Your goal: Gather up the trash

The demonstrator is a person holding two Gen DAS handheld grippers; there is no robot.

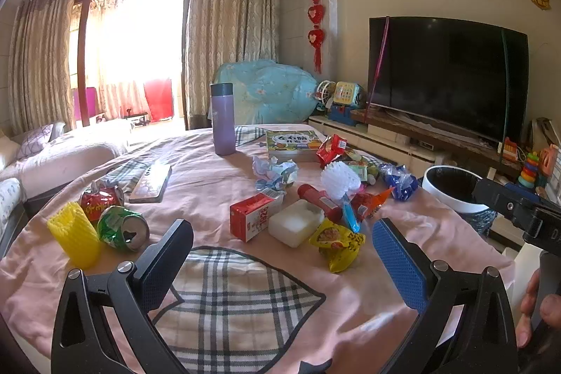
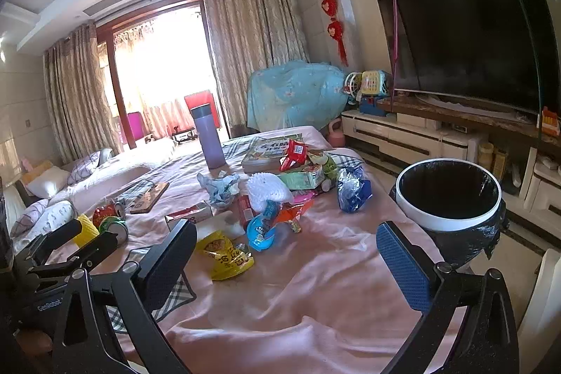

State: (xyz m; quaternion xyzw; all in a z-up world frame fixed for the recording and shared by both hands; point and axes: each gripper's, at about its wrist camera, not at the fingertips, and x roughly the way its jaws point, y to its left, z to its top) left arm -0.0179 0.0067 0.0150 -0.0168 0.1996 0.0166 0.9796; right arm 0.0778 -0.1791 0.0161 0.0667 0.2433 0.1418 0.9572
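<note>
Now both are spread wide and empty: left hand-held gripper point(image 1: 282, 251), right hand-held gripper point(image 2: 285, 247), hovering over the pink-covered counter point(image 2: 315, 286). Trash sits scattered ahead: yellow snack bag point(image 1: 336, 242), crushed green can point(image 1: 122, 228), red carton point(image 1: 254, 216). Black-lined bin point(image 2: 450, 195) stands at the counter's right edge.

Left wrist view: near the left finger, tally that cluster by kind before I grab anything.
Crushed drink cans: 2, the green can and the red can
Yellow foam fruit net: 1
Total: 3
</note>
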